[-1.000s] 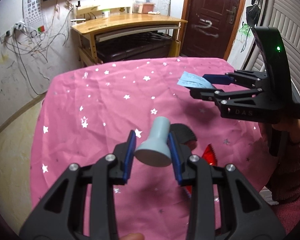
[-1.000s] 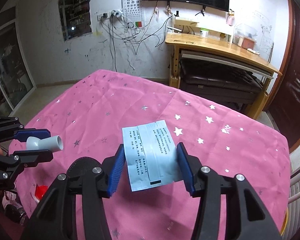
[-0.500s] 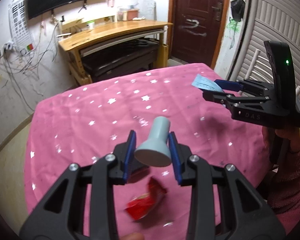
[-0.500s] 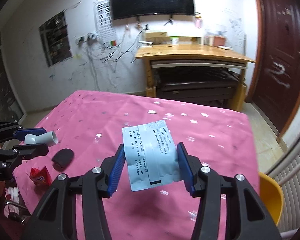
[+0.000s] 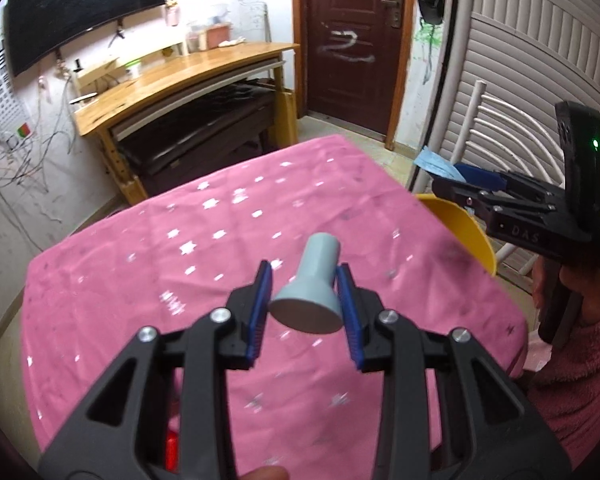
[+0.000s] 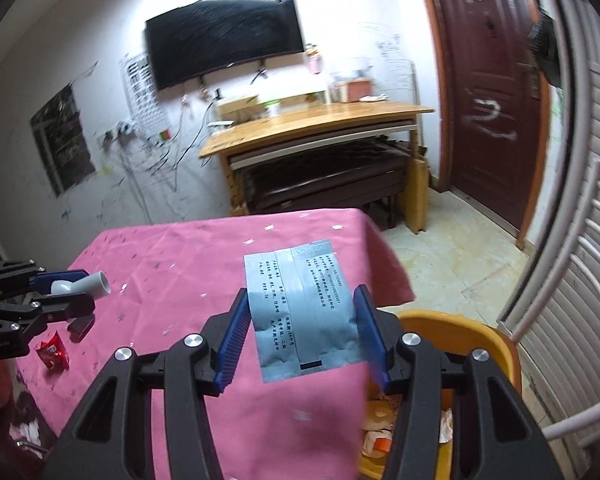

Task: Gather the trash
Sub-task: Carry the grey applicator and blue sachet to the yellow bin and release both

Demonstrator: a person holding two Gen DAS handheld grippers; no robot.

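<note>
My left gripper [image 5: 305, 307] is shut on a grey funnel-shaped plastic piece [image 5: 308, 290], held above the pink starred tablecloth [image 5: 180, 280]. My right gripper [image 6: 302, 334] is shut on a pale blue printed packet [image 6: 302, 320], at the table's right edge, just beside a yellow bin [image 6: 460, 324] with trash inside. In the left wrist view the right gripper [image 5: 456, 178] with the blue packet [image 5: 434, 160] hangs over the yellow bin [image 5: 464, 228]. In the right wrist view the left gripper [image 6: 66, 290] and its grey piece [image 6: 86, 284] appear at the left. A red wrapper [image 6: 52, 352] and a black object [image 6: 80, 326] lie on the cloth.
A white slatted chair [image 6: 572, 320] stands right of the bin. A wooden desk [image 6: 316, 128] and a dark red door [image 6: 492, 96] are behind the table. A person's pink sleeve [image 5: 580, 364] is at the right.
Both grippers have swung to the right with their loads. The right gripper has gone from over the table's middle to its right edge, and the yellow bin has come into view.
</note>
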